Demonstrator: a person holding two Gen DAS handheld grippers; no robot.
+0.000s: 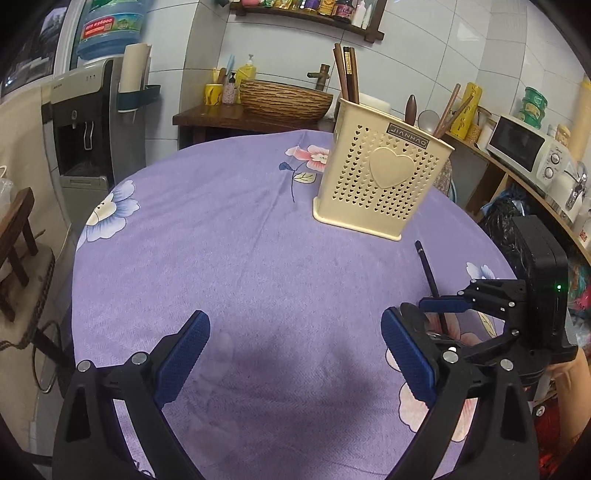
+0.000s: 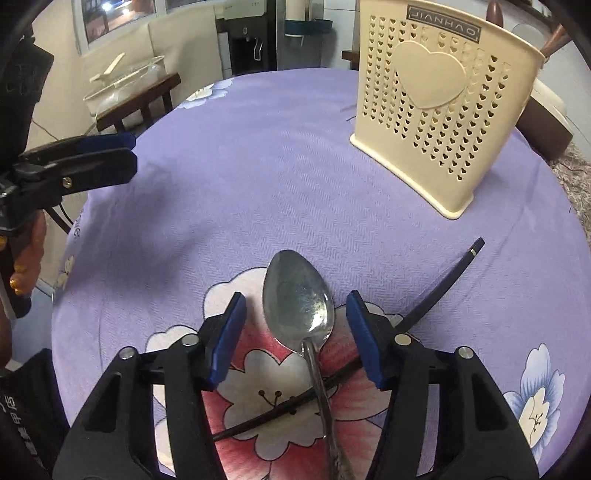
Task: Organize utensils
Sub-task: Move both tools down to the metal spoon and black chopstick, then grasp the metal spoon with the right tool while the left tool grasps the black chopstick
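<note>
Purple terry cloth with printed blue and pink flowers, spread over a round worktop. Cream perforated utensil holder with a raised heart, standing upright at about one o'clock in the left wrist view; brown chopsticks and wooden handles poking from its top. Steel spoon lying bowl up on a pink flower print, at six o'clock in the right wrist view, handle running toward the camera. Dark chopstick lying slantwise, crossing under the spoon handle, its far tip pointing to two o'clock, short of the holder base.

Right gripper low over the spoon, jaws open wide on either side of the bowl, pads apart from the metal. Left gripper hanging over bare cloth at six o'clock of its own view, jaws spread wide, holding nothing.

Beyond the worktop: white tiled wall, water dispenser with a blue bottle at ten o'clock, woven basin on a dark wooden stand at twelve, shelf of bottles above it, white microwave on a counter at three. Small wooden stool carrying a white tray at ten o'clock in the right wrist view.
</note>
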